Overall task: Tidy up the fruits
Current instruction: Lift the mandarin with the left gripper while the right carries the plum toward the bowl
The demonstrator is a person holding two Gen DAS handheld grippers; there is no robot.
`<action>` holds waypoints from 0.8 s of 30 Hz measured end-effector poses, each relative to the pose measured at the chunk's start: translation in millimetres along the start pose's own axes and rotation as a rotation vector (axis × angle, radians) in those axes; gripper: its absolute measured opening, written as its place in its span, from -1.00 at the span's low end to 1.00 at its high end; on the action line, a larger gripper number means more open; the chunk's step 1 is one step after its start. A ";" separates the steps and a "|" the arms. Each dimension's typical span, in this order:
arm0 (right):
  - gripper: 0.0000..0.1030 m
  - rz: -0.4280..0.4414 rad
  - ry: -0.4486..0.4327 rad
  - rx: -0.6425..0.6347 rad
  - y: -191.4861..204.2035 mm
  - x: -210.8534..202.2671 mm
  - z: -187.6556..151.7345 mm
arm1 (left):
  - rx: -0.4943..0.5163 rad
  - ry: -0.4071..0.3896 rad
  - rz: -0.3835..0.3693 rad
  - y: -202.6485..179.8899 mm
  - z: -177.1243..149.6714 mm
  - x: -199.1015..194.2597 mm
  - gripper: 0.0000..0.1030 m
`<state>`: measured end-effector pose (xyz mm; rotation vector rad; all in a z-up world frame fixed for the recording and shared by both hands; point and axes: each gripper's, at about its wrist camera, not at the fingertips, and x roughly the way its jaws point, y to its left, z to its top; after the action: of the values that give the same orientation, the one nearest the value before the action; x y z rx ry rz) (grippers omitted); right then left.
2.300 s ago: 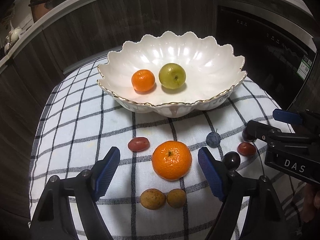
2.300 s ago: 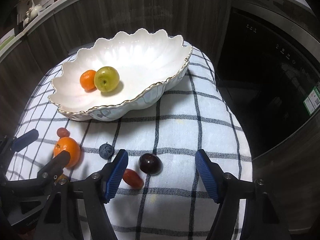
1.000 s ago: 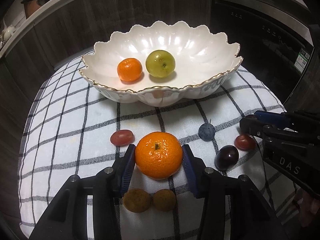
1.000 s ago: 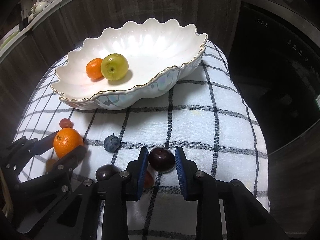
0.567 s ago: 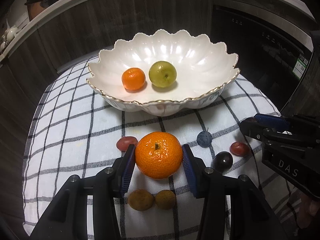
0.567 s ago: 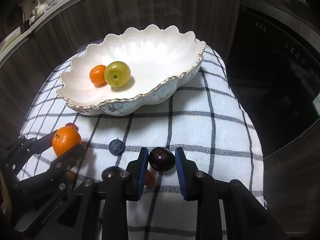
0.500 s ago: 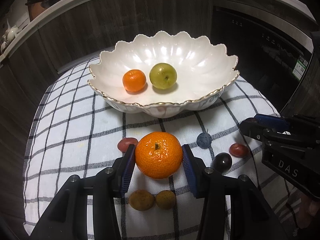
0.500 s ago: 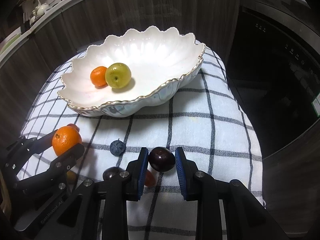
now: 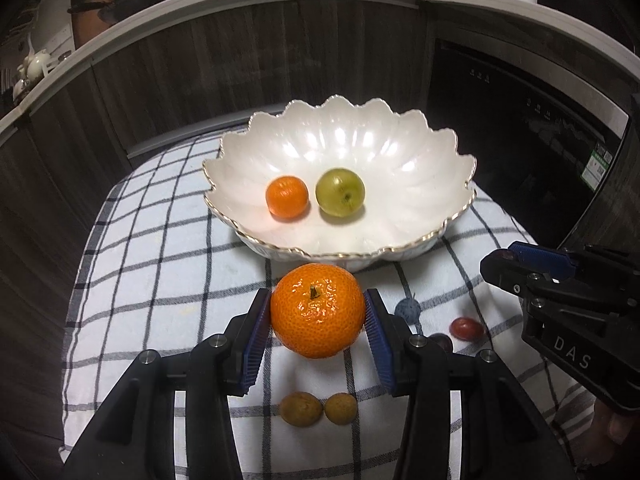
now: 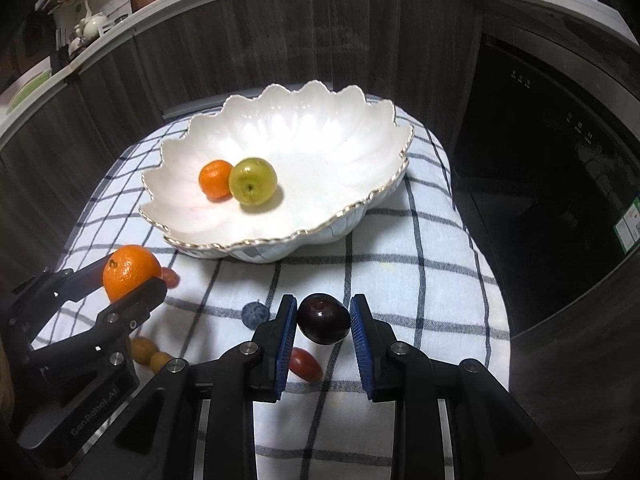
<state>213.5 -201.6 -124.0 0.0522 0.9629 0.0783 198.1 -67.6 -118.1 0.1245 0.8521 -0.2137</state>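
Both hand-held grippers are loaded: the left hand-held gripper (image 9: 318,312) is pinched on the large mandarin (image 9: 318,310), which is clamped at its widest girth between the blue pads, and the right hand-held gripper (image 10: 324,320) is pinched on the dark plum (image 10: 323,319) in the same way. Each fruit is seen clear of the checked cloth (image 10: 400,280) that covers the table, short of the near rim of the scalloped white bowl (image 9: 420,208), which is set toward the far edge of the table. A small mandarin (image 9: 287,197) and a green fruit (image 9: 340,192) are already lying side by side in the bowl's left half, while a blueberry (image 10: 255,314), a red grape tomato (image 10: 305,364) and two small brown fruits (image 9: 316,408) are left on the cloth near the front edge; another dark fruit is mostly hidden behind the left pad. The step in hand is judged to be the carry into the bowl. It is done well if both fruits are kept high enough for the gilt rim to be cleared, the grip is left unchanged so the round skins are not squeezed out sideways, and each fruit is lowered close to the bowl's floor before release, the plum over the empty right half and the mandarin away from the two resting fruits, so that nothing is knocked or sent rolling. The two hand-held grippers should be kept apart over the bowl.
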 end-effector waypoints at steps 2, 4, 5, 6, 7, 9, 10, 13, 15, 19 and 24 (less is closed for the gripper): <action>-0.44 0.001 -0.007 -0.002 1.1 -2.8 2.6 | -0.005 -0.006 0.000 2.2 2.7 -3.3 -0.11; -0.44 0.002 -0.014 -0.003 1.8 -5.3 5.6 | -0.007 -0.011 0.002 4.0 5.2 -6.1 -0.11; -0.44 0.002 -0.017 -0.003 2.0 -6.6 6.7 | -0.007 -0.012 0.003 4.5 6.0 -7.0 -0.11; -0.44 0.002 -0.021 -0.004 2.4 -8.0 8.1 | -0.008 -0.013 0.004 4.7 7.4 -7.8 -0.11; -0.44 0.002 -0.025 -0.004 2.7 -9.3 9.4 | -0.010 -0.016 0.003 5.2 9.2 -9.2 -0.11; -0.44 0.003 -0.033 -0.004 2.5 -11.7 12.8 | -0.010 -0.022 0.004 5.2 13.1 -11.1 -0.11; -0.44 0.004 -0.036 -0.003 2.3 -12.7 14.7 | -0.010 -0.024 0.005 5.0 14.9 -11.6 -0.11; -0.44 0.003 -0.049 -0.002 1.5 -15.3 21.1 | -0.012 -0.030 0.008 5.7 21.4 -12.7 -0.11; -0.44 0.001 -0.056 -0.002 0.3 -15.9 25.7 | -0.008 -0.034 0.011 5.6 25.5 -12.8 -0.11; -0.44 -0.002 -0.069 -0.001 -2.3 -16.0 33.9 | -0.004 -0.046 0.014 7.0 36.0 -11.2 -0.11; -0.44 -0.005 -0.086 -0.006 -3.2 -15.5 45.9 | -0.009 -0.052 0.009 9.1 47.8 -7.2 -0.11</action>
<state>242.5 -206.6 -85.4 0.0473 0.8767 0.0739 230.7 -67.1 -81.3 0.1137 0.8003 -0.2039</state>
